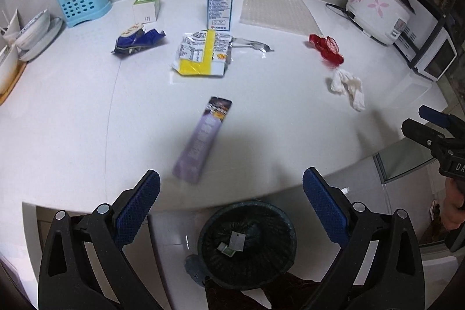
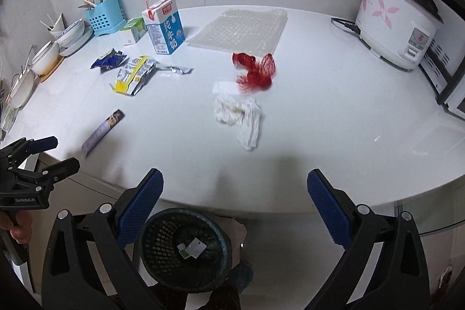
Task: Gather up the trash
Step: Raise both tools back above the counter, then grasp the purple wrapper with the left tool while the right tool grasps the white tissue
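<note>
Trash lies on the white counter: a purple sachet nearest the front edge, a yellow wrapper, a blue wrapper, a red net, a crumpled white tissue, a milk carton and a small green box. A dark bin stands on the floor below the edge with a few scraps inside. My left gripper is open and empty above the bin. My right gripper is open and empty, with the tissue and red net ahead of it and the bin below.
A bubble-wrap sheet lies at the back. A rice cooker and a microwave stand at the right. A blue utensil holder and stacked bowls stand at the left.
</note>
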Demonstrator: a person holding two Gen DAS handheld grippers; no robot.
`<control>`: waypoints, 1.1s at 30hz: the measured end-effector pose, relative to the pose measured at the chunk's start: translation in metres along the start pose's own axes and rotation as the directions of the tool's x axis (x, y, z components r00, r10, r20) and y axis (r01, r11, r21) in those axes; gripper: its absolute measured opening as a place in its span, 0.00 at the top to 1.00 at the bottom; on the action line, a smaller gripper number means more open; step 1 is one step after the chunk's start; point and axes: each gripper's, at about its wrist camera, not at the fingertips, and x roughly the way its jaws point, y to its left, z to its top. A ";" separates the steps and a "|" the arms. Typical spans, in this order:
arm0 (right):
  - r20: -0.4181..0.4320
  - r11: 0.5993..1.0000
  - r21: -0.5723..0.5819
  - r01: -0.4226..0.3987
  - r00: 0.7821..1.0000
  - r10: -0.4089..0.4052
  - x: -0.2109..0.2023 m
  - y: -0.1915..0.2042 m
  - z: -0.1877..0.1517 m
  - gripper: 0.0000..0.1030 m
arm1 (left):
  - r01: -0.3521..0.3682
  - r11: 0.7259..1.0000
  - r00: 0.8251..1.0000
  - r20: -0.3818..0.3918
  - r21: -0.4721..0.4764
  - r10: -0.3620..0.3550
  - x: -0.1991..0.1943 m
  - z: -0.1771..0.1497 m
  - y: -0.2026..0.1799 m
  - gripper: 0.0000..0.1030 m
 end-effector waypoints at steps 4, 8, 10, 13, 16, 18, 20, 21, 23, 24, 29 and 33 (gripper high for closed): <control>0.017 1.000 -0.003 0.005 1.000 -0.005 0.006 0.004 0.017 0.08 | -0.043 0.999 0.999 -0.010 0.017 0.043 0.009 0.013 0.009 0.07; 0.003 1.000 0.001 0.020 1.000 -0.020 0.021 0.006 0.033 0.09 | -0.059 0.998 0.998 -0.031 -0.002 0.059 0.020 0.022 0.019 0.08; -0.020 1.000 0.011 0.019 1.000 -0.019 0.033 0.006 0.041 0.10 | -0.065 0.998 0.997 -0.040 0.003 0.065 0.025 0.024 0.021 0.10; -0.082 0.999 0.030 0.032 0.996 -0.030 0.055 0.006 0.049 0.18 | -0.066 0.998 0.996 -0.064 0.018 0.067 0.035 0.027 0.023 0.13; -0.119 0.998 0.054 0.042 0.992 -0.035 0.073 0.004 0.054 0.23 | -0.066 0.997 0.994 -0.081 0.031 0.068 0.044 0.028 0.024 0.17; -0.144 0.996 0.089 0.034 0.989 -0.021 0.083 0.001 0.056 0.24 | -0.062 0.998 0.993 -0.094 0.022 0.064 0.049 0.029 0.027 0.19; -0.167 0.990 0.142 0.023 0.986 0.001 0.092 -0.003 0.060 0.26 | -0.068 0.998 0.993 -0.098 0.012 0.068 0.053 0.030 0.029 0.20; -0.173 0.987 0.157 0.022 0.985 0.006 0.094 -0.004 0.062 0.27 | -0.067 0.998 0.993 -0.101 0.013 0.068 0.054 0.031 0.029 0.21; -0.186 0.984 0.179 0.026 0.983 0.008 0.100 -0.005 0.066 0.28 | -0.070 0.997 0.992 -0.108 0.019 0.071 0.058 0.031 0.029 0.22; -0.192 0.982 0.185 0.030 0.981 0.007 0.103 -0.005 0.067 0.29 | -0.070 0.997 0.991 -0.113 0.021 0.072 0.060 0.031 0.029 0.24; -0.215 0.977 0.210 0.040 0.977 0.006 0.113 -0.005 0.073 0.36 | -0.076 0.997 0.988 -0.135 0.024 0.079 0.067 0.034 0.027 0.32; -0.245 0.978 0.200 0.055 0.970 -0.005 0.122 -0.003 0.074 0.47 | -0.082 0.996 0.984 -0.156 0.038 0.087 0.072 0.034 0.022 0.43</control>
